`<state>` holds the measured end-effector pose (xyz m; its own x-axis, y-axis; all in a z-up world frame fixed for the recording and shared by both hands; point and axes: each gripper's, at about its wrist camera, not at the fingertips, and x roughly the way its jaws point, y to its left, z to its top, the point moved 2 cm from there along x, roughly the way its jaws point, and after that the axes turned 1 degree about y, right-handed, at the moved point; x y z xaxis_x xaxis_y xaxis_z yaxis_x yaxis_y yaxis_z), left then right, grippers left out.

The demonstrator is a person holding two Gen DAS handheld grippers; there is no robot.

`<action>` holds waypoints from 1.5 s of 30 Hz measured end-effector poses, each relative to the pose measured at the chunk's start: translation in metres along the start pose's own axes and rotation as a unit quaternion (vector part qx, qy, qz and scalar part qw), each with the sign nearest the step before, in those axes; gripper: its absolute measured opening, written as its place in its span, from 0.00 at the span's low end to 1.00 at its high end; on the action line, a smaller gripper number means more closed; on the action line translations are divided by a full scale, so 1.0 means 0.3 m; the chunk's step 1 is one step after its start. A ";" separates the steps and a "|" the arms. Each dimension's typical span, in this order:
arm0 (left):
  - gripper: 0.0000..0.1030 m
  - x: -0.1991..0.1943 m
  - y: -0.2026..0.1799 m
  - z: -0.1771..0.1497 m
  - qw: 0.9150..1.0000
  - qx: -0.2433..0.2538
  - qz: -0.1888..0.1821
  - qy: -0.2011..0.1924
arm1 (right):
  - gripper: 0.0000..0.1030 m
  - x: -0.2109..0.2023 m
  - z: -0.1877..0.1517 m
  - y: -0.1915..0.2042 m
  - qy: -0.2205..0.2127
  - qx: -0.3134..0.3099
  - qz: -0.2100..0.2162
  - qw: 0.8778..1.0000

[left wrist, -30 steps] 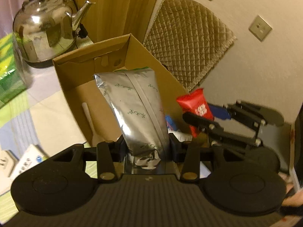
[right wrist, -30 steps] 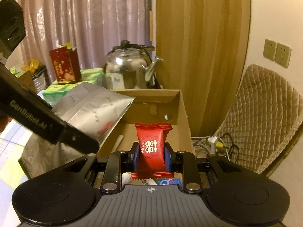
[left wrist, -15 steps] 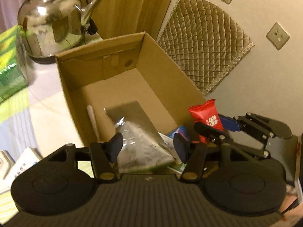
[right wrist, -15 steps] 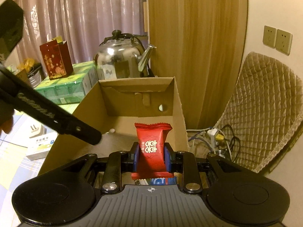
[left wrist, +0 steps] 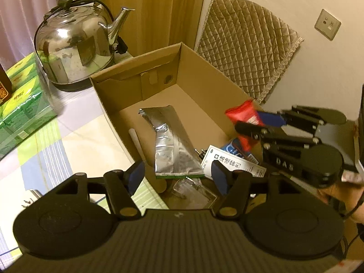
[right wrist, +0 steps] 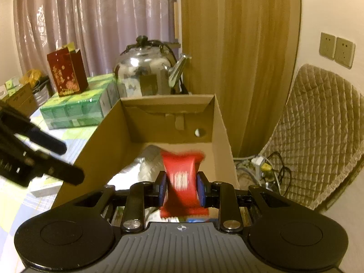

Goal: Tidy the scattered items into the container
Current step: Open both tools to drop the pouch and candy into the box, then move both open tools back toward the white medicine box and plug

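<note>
Left wrist view: nearest, the left gripper (left wrist: 177,175) hangs over the near end of the box (left wrist: 200,68) with its fingers spread wide and nothing between them. Just below lie a clear plastic packet (left wrist: 193,191) and, beyond it, the foil pouch (left wrist: 173,145) flat on the box floor, its green edge toward the gripper. A white stick (left wrist: 136,141) lies along the left wall of the box, and a white printed carton (left wrist: 232,161) sits right of the pouch with a blue pack (left wrist: 234,149) touching its far edge. At right, the right gripper (left wrist: 259,122) is over the right side of the box, pinching a red sachet (left wrist: 245,116). Beyond the box, a steel kettle (left wrist: 75,47) stands at its far left corner, green packs (left wrist: 20,104) lie to the left on the tablecloth (left wrist: 68,141), and a quilted cushion (left wrist: 248,43) leans on the wall to the right.

Right wrist view: the right gripper (right wrist: 181,187) has its fingers pressed against the sachet (right wrist: 182,177), which is blurred and stands upright above the near end of the box (right wrist: 168,113). The pouch (right wrist: 145,166) shows on the floor behind it. The left gripper's fingers (right wrist: 45,143) reach in from the left, parted. Farther off are the kettle (right wrist: 147,72), the green packs (right wrist: 79,107) with a red gift bag (right wrist: 67,72) on top, and curtains (right wrist: 95,22).
</note>
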<state>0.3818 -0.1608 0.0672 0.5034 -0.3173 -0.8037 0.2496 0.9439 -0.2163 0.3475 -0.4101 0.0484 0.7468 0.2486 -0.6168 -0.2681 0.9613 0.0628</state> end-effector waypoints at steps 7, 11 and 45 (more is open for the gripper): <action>0.63 -0.028 0.024 -0.033 1.000 0.000 0.009 -0.006 | 0.64 -0.025 -0.010 0.006 -0.005 -0.001 -0.004 1.000; 0.67 -0.063 0.045 -0.067 1.000 -0.003 0.016 -0.013 | 0.65 -0.058 -0.031 0.012 -0.003 -0.002 -0.007 1.000; 0.99 -0.556 0.440 -0.841 0.978 -0.121 0.169 -0.023 | 0.98 -0.289 -0.122 0.718 -0.004 -0.104 0.140 0.985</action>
<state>0.1220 0.0397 0.0328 0.5614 0.0178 -0.8273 -0.1377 0.9878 -0.0722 0.2028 -0.2289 0.0868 0.6305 0.5013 -0.5926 -0.5822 0.8103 0.0659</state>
